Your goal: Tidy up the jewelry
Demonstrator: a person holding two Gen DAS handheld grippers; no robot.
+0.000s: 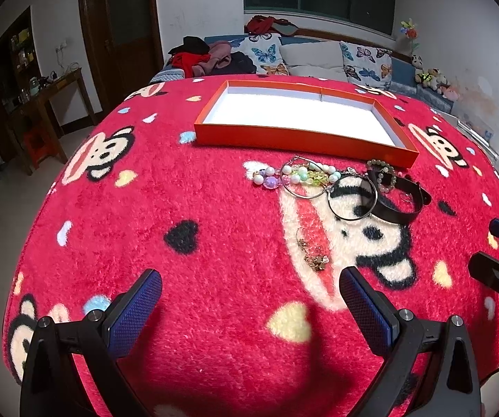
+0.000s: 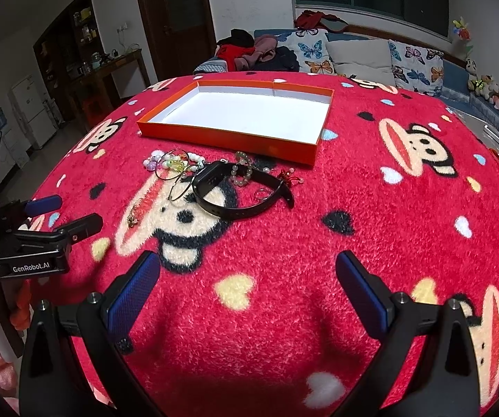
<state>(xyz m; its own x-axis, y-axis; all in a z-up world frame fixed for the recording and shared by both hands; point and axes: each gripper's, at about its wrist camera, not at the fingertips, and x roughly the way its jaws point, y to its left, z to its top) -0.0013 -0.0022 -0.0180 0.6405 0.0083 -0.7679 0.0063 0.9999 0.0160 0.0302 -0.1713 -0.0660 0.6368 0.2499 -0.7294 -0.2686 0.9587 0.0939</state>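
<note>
An orange box lid with a white inside (image 1: 353,146) (image 2: 228,135) lies empty at the far side of the red monkey blanket. In front of it lies a jewelry pile: a pastel bead bracelet (image 1: 298,175) (image 2: 169,163), two silver hoops (image 1: 352,199) (image 2: 179,187), a black watch band (image 1: 397,208) (image 2: 239,205), a grey bead bracelet (image 1: 385,173) (image 2: 242,170), a small ring (image 2: 262,193) and a gold chain (image 1: 313,257) (image 2: 131,220). My left gripper (image 1: 249,307) (image 2: 66,213) is open and empty, short of the pile. My right gripper (image 2: 247,292) (image 1: 492,248) is open and empty.
The blanket (image 1: 214,208) covers a round table that falls away at all sides. A small red charm (image 2: 289,175) lies right of the watch band. Behind are a sofa with butterfly cushions (image 1: 319,55), a wooden side table (image 1: 51,104) and a door.
</note>
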